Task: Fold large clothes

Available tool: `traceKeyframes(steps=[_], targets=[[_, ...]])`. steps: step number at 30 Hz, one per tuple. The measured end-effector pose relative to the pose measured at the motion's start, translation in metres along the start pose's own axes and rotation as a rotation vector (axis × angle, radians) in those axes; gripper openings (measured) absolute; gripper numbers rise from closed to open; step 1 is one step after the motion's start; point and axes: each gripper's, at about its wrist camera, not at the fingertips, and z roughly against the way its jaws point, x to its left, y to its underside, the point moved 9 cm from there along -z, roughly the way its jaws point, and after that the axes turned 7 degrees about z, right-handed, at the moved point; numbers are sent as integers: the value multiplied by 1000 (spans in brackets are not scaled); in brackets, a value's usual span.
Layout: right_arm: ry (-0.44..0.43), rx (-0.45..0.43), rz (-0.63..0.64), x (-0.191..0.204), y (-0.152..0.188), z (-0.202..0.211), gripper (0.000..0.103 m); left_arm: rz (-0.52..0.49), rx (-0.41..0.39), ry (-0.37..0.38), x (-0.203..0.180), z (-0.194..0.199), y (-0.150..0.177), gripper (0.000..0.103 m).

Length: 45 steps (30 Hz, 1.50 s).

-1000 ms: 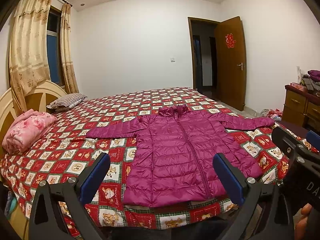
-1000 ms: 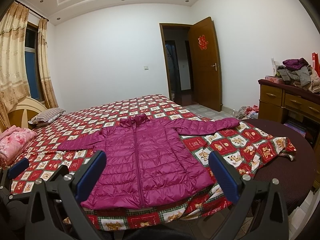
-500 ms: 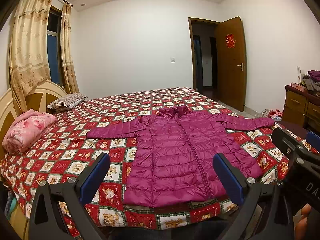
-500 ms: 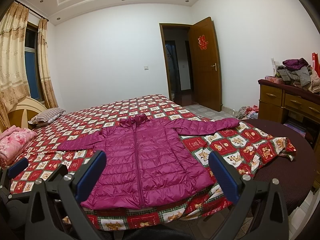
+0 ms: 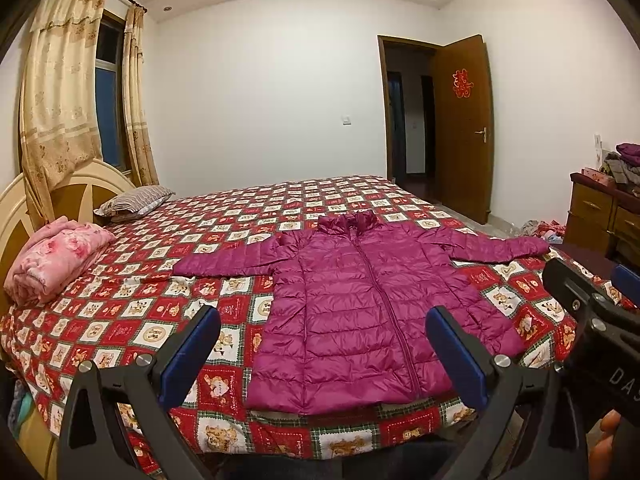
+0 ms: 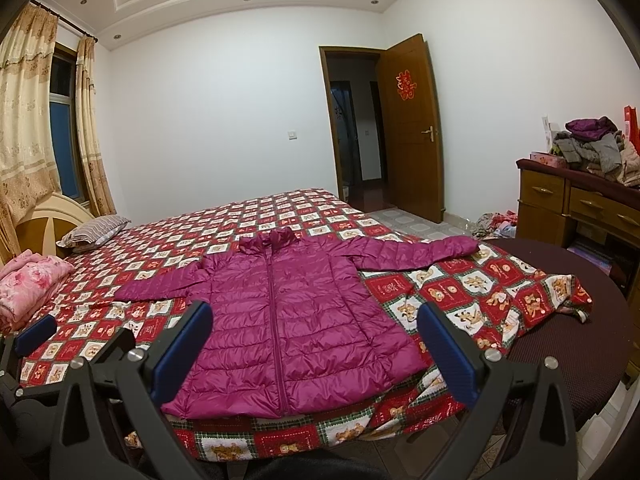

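Both tools gape before the jacket (image 5: 360,304), collar pointing away.

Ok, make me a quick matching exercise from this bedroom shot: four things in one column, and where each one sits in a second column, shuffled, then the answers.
Things:
1. purple puffer jacket
2. pink folded blanket
3. striped pillow
4. pile of clothes

Places:
A. on top of the wooden dresser
B. near edge of the bed, spread flat, sleeves out
C. far side of the bed, by the headboard
D. near side of the bed, by the headboard

Pairs: 1-B, 2-D, 3-C, 4-A
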Motion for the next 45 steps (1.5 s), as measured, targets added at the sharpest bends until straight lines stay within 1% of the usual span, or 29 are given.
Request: traceKeyframes(steps=[15,17,21,26,33,38,40,45], targets=[[-2,6,6,0,3,-1,103,-3,9,-2,1,-3,3,102],[-3,8,5,0,4,-2,103,-4,10,-5,2,-5,4,102],[1,27,3,-1,9,-9,103,4,38,-16,8,-18,8,102],[-13,58,-18,-3,15,-31,103,19,82,-45,18,-45,10,102],[-29,83,4,-1,7,-65,103,8,130,-91,26,-88,7,102],[-37,149,16,-1,5,-101,103,0,188,-97,28,-126,8,102],[-38,168,11,-3,2,-115,103,1,211,-86,27,-142,7,102],[-21,181,-13,-16,-8,-141,103,3,256,-68,26,-181,2,102]])
